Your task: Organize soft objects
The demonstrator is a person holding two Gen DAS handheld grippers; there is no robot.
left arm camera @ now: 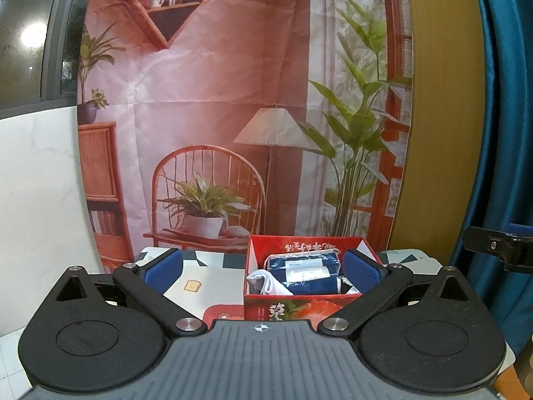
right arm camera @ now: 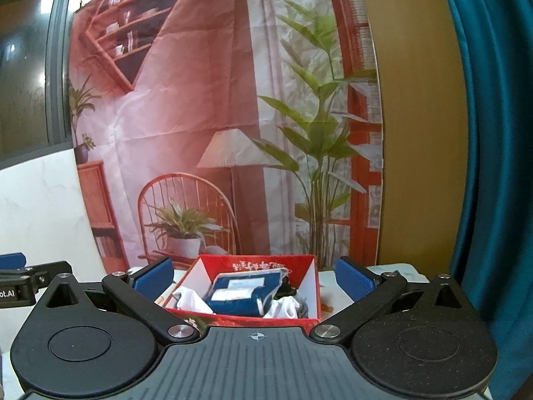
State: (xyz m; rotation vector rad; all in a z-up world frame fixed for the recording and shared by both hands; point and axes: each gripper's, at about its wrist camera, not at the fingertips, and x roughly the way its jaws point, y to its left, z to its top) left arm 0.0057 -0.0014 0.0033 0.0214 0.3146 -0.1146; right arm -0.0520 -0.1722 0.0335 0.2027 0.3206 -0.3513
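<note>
An open red cardboard box (left arm camera: 253, 306) stands on the patterned table. Inside lie a navy folded cloth pack with a white label (left arm camera: 304, 271) and a white sock (left arm camera: 266, 281). My left gripper (left arm camera: 263, 270) is open and empty, its blue pads wide apart just before the box. In the right wrist view the same red box (right arm camera: 309, 276) holds the navy pack (right arm camera: 243, 295) and white cloth (right arm camera: 188, 301). My right gripper (right arm camera: 255, 281) is open and empty, hovering in front of the box.
A printed backdrop (left arm camera: 216, 100) of a room hangs behind the table. A blue curtain (left arm camera: 503, 116) hangs at the right. The tablecloth (left arm camera: 203, 273) has a toast print and a red patch. The other gripper shows at the right edge (left arm camera: 499, 246) and the left edge (right arm camera: 20, 280).
</note>
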